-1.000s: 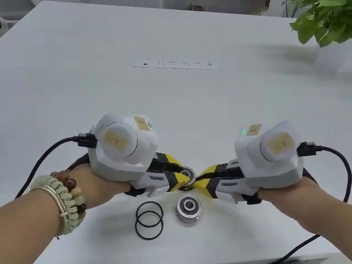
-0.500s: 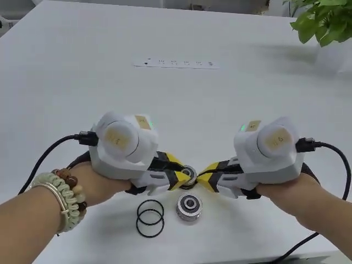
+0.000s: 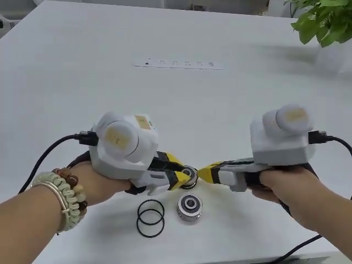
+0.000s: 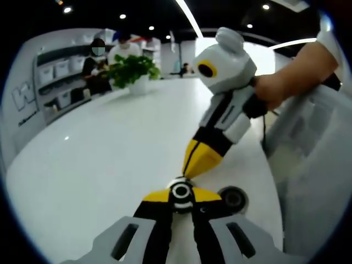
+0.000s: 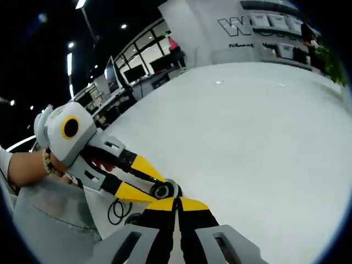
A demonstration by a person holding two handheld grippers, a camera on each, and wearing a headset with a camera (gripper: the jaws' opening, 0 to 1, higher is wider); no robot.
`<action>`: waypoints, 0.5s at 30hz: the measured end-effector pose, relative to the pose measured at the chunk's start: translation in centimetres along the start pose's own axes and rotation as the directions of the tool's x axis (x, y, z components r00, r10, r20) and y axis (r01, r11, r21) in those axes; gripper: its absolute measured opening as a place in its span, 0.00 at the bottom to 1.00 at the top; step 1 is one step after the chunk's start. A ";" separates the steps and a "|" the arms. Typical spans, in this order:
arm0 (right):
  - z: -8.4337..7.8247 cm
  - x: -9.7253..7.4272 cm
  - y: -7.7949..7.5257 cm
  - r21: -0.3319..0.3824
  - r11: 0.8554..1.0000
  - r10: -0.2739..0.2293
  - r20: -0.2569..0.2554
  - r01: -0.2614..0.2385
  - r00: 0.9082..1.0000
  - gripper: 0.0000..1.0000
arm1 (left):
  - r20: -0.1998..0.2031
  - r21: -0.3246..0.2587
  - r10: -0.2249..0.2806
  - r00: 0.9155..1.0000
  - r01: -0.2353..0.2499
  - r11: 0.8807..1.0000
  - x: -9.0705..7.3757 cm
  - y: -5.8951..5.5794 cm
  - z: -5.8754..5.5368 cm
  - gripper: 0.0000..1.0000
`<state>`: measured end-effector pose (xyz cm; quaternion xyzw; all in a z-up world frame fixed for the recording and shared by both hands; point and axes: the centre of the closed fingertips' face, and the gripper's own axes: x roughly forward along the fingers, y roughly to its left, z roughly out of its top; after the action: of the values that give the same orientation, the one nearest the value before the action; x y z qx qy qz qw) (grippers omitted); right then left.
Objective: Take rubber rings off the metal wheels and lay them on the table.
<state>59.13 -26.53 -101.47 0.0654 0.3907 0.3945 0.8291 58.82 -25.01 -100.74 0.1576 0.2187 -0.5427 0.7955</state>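
My left gripper (image 3: 183, 177) is shut on a small metal wheel (image 3: 190, 174) and holds it just above the white table (image 3: 181, 110). My right gripper (image 3: 202, 174) comes in from the right with its jaws shut, tips against that wheel's rim. I cannot tell whether a ring is pinched there. In the left gripper view the wheel (image 4: 181, 191) sits between my jaws, and the right gripper (image 4: 188, 171) touches it from above. In the right gripper view my tips (image 5: 177, 201) meet the wheel (image 5: 161, 191). A second wheel (image 3: 190, 206) lies flat below, beside two black rubber rings (image 3: 149, 219).
A white power strip (image 3: 179, 64) lies far back on the table. A green plant (image 3: 324, 22) stands at the back right corner. Black cables trail from both grippers toward the table's front edge. People stand far off behind the plant (image 4: 129, 69).
My right gripper has rolled about its axis, so its body now stands upright, and it has drawn slightly to the right. The left gripper, wheel and rings have stayed put.
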 end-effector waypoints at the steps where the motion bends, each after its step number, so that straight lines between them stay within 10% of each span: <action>1: 0.1 0.0 0.1 0.037 0.999 0.014 0.006 -0.015 1.000 0.00 | 0.000 0.001 -0.001 1.000 0.001 1.000 0.0 0.0 0.0 0.14; 15: 0.2 0.0 1.3 0.148 0.987 0.050 0.028 -0.053 0.998 0.00 | 0.001 0.014 0.007 1.000 -0.007 1.000 -0.1 -0.1 -0.1 0.13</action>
<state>58.45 -25.61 -100.82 0.1420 0.4074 0.3846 0.8161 58.70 -24.87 -100.78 0.1636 0.2141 -0.5417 0.7962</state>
